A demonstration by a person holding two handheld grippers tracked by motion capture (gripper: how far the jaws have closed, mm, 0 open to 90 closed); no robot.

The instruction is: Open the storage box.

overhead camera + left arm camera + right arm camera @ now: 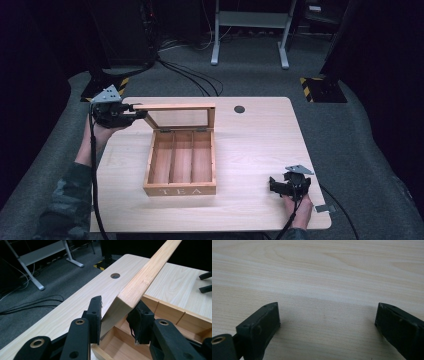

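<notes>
Nearest the camera, the right gripper (286, 187) rests low by the near right corner of the tabletop (260, 145), held in the person's right hand (301, 209); its jaws stand wide apart with bare wood between them. Toward the middle of the tabletop, nearer its left edge, sits the wooden tea box (180, 167), its three compartments showing. Its glass-paned lid (175, 107) stands raised on the far side. The left gripper (115, 317), at the far left corner, has its jaws clamped on the lid's left corner.
</notes>
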